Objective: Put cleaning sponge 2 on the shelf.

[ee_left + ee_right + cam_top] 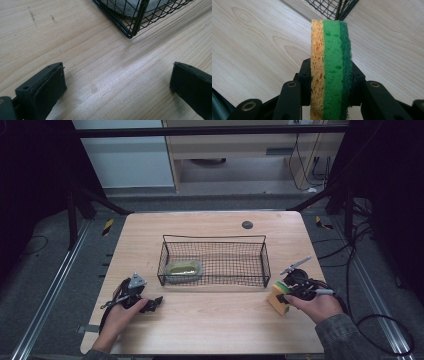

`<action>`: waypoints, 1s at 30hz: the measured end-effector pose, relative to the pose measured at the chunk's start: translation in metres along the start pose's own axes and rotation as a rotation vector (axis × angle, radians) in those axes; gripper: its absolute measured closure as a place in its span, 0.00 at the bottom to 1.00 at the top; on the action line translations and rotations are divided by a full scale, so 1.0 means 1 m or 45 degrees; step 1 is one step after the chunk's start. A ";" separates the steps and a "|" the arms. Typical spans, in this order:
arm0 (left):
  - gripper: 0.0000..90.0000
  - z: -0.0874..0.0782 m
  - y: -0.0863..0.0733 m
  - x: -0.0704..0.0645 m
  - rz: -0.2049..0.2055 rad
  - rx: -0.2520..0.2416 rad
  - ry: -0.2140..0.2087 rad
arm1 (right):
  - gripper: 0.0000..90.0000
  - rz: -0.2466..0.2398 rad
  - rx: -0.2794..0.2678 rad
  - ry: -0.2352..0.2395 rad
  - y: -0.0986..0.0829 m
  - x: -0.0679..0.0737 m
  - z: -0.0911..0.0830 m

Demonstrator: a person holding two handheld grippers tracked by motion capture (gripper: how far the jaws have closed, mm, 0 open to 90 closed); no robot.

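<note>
In the high view, a wooden desk (210, 320) carries a black wire basket (214, 240) near its middle. Inside the basket, at its left end, lies a pale green dish (184, 269). The right hand-held gripper (286, 294) is near the right edge of the desk, just in front of the right end of the basket, and it holds a sponge (276, 298) with yellow and green layers. The lower corner of the sponge seems to be at the desk surface, but I cannot tell if it touches. The left hand-held gripper (155, 303) is near the left edge of the desk, in front of the left end of the basket, with nothing between its jaws.

In the left gripper view, the two black jaws are far apart over bare wood, and a corner of the basket (131, 25) stands beyond them, with a grey object behind the mesh.

In the right gripper view, the jaws are pressed on both flat sides of the sponge (331, 62), which stands on edge between them: orange-yellow layer on the left, light green in the middle, dark green scouring layer on the right. A basket corner (334, 7) is just beyond it.
</note>
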State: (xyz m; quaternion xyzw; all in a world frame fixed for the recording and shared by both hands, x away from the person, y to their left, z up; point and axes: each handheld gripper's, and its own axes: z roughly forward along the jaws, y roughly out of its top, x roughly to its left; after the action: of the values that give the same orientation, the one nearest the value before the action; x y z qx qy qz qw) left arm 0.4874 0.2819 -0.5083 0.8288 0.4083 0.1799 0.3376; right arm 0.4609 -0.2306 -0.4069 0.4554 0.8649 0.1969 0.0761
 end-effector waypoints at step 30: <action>0.00 0.000 -0.001 -0.001 -0.010 -0.005 0.004 | 0.72 -0.010 -0.144 -0.119 0.040 -0.041 -0.054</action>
State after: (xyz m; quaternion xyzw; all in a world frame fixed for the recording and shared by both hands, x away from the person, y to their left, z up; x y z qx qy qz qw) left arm 0.4863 0.2821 -0.5087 0.8263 0.4117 0.1805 0.3393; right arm 0.4983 -0.2587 -0.3431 0.4558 0.8496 0.2236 0.1428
